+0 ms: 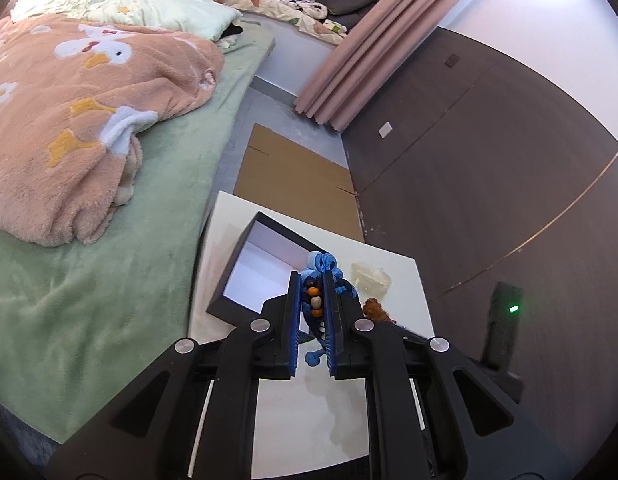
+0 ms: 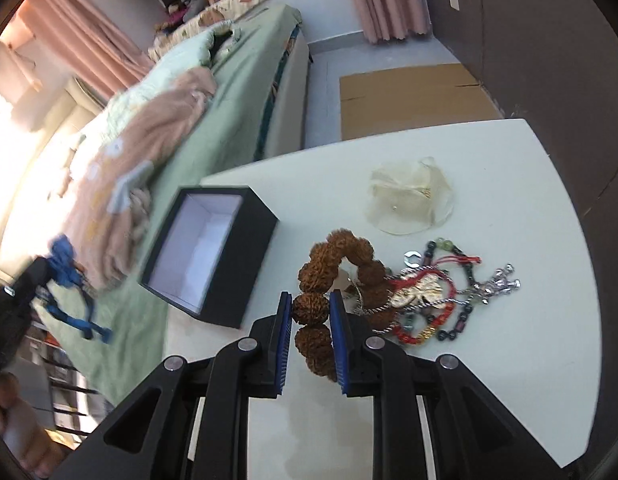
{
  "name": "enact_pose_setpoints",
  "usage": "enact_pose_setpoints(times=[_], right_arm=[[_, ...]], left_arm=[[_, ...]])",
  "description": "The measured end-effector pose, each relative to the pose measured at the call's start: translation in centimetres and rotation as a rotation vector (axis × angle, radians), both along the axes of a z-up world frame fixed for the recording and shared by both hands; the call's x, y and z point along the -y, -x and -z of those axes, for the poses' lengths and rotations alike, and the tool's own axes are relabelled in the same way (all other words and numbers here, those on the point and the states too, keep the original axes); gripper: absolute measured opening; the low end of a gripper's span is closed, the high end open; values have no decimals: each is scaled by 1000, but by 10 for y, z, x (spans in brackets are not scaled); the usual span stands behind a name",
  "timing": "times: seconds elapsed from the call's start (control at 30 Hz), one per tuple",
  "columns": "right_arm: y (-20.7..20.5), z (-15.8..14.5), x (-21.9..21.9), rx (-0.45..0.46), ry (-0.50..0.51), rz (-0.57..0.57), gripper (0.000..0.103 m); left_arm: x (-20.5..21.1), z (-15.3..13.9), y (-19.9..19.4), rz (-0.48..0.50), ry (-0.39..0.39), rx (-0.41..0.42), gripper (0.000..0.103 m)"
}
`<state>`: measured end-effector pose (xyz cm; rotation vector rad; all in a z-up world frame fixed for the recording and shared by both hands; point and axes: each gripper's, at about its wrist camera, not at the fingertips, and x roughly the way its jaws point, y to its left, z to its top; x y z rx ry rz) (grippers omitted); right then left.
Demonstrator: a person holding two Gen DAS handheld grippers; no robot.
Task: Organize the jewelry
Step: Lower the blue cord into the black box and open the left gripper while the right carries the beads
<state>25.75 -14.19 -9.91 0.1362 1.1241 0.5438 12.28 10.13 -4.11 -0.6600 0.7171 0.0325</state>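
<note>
Left wrist view: the left claw was clamped on a blue cord bracelet strung with orange and pale beads, carried clear above the white bench. The open black box lay just beyond the tips, toward 11 o'clock. The step in hand appeared to be transfer of this piece to the box; the next move would call for travel over the opening before release.

Right wrist view: the right claw straddled a brown seed-bead bracelet on the bench; the pads sat close against one bead, but firm contact could not be confirmed. The remaining jewelry pile lay touching it at 3 o'clock, a clear pouch at 1 o'clock, the box at 10 o'clock. Lifting would risk dragging tangled neighbours.
</note>
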Motion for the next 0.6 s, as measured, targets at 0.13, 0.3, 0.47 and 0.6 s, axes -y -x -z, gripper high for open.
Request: enact_pose_setpoints(times=[0.13, 0.3, 0.47, 0.6], right_arm=[[-1, -27, -1, 53, -25, -2, 18], [3, -68, -5, 119, -69, -20, 18], [12, -107, -14, 187, -101, -49, 18], [18, -135, -22, 233, -127, -65, 18]], left_arm=[[-5, 3, 0, -9, 8, -3, 11], [-8, 4, -2, -14, 11, 1, 11], [-13, 1, -7, -20, 8, 11, 11], [-16, -2, -16, -24, 3, 17, 11]])
